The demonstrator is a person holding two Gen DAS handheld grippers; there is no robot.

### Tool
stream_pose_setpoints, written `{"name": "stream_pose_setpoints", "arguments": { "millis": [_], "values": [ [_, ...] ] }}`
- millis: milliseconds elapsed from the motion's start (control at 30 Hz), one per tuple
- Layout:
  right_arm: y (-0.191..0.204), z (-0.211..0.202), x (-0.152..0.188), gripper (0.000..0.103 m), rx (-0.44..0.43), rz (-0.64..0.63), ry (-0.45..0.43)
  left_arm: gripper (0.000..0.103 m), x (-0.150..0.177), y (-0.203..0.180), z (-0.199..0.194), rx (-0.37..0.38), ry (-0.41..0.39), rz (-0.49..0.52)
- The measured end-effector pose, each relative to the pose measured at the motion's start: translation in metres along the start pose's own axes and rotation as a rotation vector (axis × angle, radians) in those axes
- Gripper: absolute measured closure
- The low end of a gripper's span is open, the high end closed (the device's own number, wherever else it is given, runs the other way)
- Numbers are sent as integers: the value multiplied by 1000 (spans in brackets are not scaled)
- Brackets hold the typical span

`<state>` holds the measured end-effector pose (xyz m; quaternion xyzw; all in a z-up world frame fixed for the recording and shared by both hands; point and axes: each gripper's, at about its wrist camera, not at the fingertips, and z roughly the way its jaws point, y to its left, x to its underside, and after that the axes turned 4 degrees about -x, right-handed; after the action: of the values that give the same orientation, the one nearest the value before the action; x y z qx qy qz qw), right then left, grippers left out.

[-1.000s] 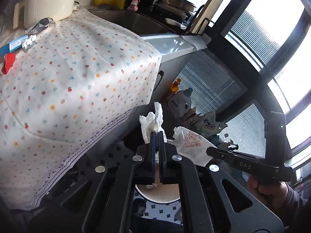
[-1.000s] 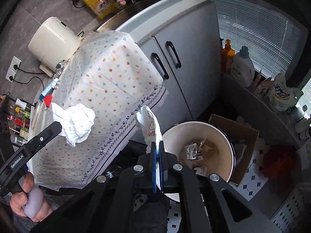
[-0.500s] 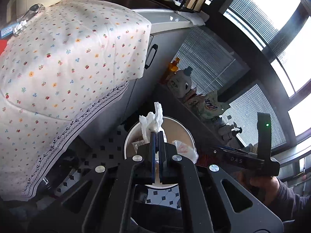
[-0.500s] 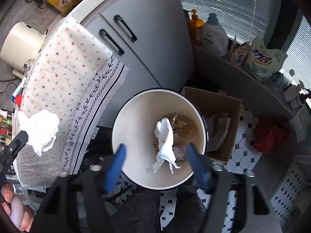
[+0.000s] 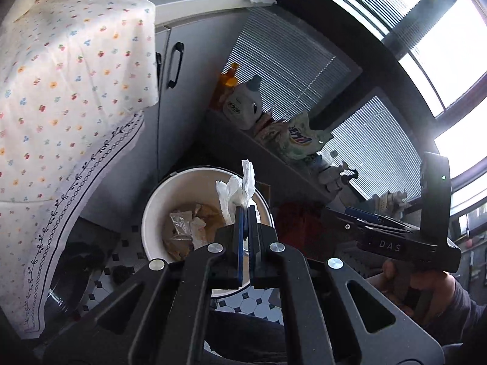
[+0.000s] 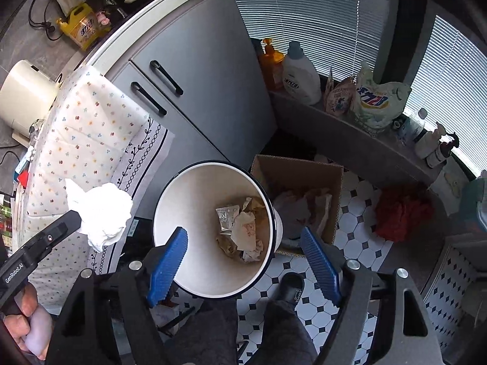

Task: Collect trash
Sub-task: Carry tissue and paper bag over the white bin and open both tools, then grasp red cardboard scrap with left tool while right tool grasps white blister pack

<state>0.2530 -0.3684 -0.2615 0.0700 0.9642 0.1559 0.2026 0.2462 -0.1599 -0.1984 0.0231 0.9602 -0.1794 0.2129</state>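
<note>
A crumpled white tissue (image 5: 236, 194), soft and ragged at its top edge, stands pinched between the closed blue-padded fingers of the left gripper (image 5: 246, 213), just above the near rim of a round white trash bin (image 6: 170, 200) with a thin dark lip. In the right wrist view the same wad bulges like a loose ball off the tip of that black tool, out to the left of the bin. The right gripper (image 6: 243, 258) hangs over the bin with its ribbed blue fingers (image 6: 169, 261) spread wide and holding nothing, one on each side of the bin's mouth. Between them, at the bottom of the bin, lie creased wrappers (image 6: 240, 228), one clear and crinkled, the others pale paper; their print is too small to read. Beyond the right finger sits an open brown cardboard box (image 6: 299, 172), its contents half hidden by the bin's rim. A flower-dotted cloth (image 5: 61, 91) drapes over the counter to the left, covering whatever is beneath it. The floor (image 6: 356, 237) is white tile with small black diamonds.
</note>
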Motion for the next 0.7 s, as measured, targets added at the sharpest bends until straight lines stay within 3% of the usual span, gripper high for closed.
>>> {"name": "stream_pose_setpoints", "arguments": {
  "millis": [267,533,600,667,700],
  "values": [
    [-26,-28,1,24,23,60,-41,100,5,-35,38,61,73,55],
    [-43,-46,5,24,53,78,-60,97,16,-42,73,91,133,43],
    [-46,-48,8,23,65,81,-58,81,17,-43,80,80,147,47],
    [-47,-50,10,21,74,83,-57,49,16,-42,78,78,127,41],
    [-47,-50,11,20,76,83,-58,44,15,-42,76,79,114,42]
  ]
}}
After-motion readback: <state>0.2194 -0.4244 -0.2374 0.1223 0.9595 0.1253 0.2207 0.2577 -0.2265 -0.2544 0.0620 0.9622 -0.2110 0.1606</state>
